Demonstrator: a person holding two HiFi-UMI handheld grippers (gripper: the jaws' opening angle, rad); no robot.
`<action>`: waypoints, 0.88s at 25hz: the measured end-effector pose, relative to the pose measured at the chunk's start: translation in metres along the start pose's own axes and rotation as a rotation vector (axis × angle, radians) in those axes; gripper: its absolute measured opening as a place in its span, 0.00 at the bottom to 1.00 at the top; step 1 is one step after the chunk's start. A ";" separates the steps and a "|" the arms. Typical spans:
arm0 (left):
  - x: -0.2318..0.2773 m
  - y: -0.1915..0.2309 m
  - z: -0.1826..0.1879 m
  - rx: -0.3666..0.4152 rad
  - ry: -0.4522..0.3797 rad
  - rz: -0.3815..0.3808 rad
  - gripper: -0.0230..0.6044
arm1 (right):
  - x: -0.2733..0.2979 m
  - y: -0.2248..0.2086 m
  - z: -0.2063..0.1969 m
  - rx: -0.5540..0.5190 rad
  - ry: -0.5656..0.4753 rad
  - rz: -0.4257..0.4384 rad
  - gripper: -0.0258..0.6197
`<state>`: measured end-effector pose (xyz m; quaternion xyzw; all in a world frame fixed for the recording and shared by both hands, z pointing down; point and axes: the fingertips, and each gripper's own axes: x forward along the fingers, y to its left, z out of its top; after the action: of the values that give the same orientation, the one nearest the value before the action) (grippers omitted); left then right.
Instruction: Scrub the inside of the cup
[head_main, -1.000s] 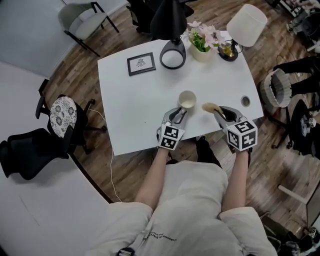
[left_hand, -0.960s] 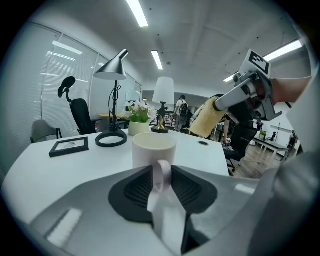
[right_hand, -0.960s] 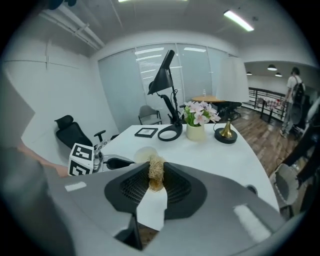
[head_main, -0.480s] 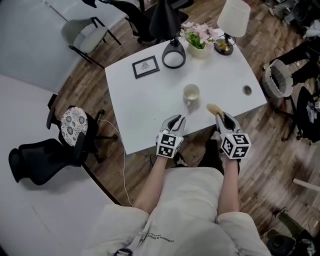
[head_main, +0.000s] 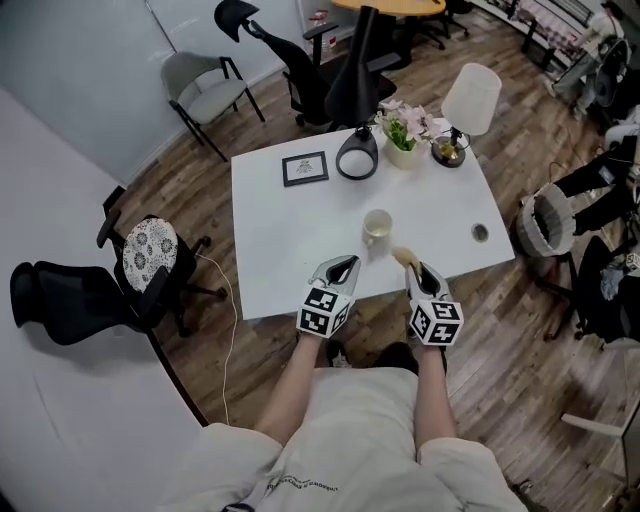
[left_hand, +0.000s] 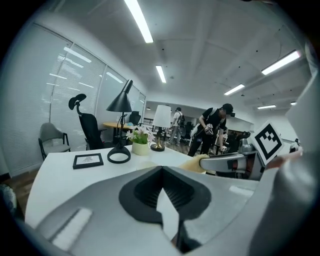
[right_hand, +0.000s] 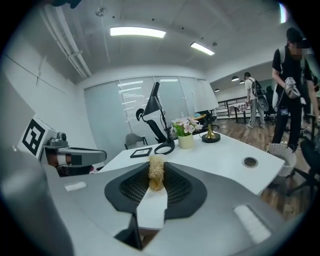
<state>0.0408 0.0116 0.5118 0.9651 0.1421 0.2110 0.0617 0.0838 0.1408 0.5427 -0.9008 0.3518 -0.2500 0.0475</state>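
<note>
Yellow scrubber (head_main: 402, 256) is held tight in the right gripper (head_main: 415, 270), just beside the cup (head_main: 377, 227). The cup is stood upright on the table (head_main: 280, 230), mouth up. The left gripper (head_main: 343, 265) is closed on nothing near the cup's other side. The scrubber likely must be lifted over, then pushed down inside.

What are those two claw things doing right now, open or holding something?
Left gripper: shut, with nothing between its jaws.
Right gripper: shut on a straw-coloured fibrous scrubber.
</note>
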 end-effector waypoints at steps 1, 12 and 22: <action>-0.001 -0.003 0.000 -0.005 0.005 -0.003 0.04 | -0.002 -0.001 0.001 -0.002 -0.004 0.006 0.19; -0.014 -0.017 -0.010 0.011 -0.004 0.011 0.04 | -0.017 -0.001 0.006 -0.001 -0.060 -0.042 0.19; -0.034 -0.011 -0.029 -0.002 0.027 0.010 0.04 | -0.022 0.020 0.005 -0.027 -0.062 -0.044 0.19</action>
<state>-0.0032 0.0133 0.5227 0.9628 0.1382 0.2245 0.0596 0.0602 0.1399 0.5242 -0.9161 0.3337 -0.2184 0.0408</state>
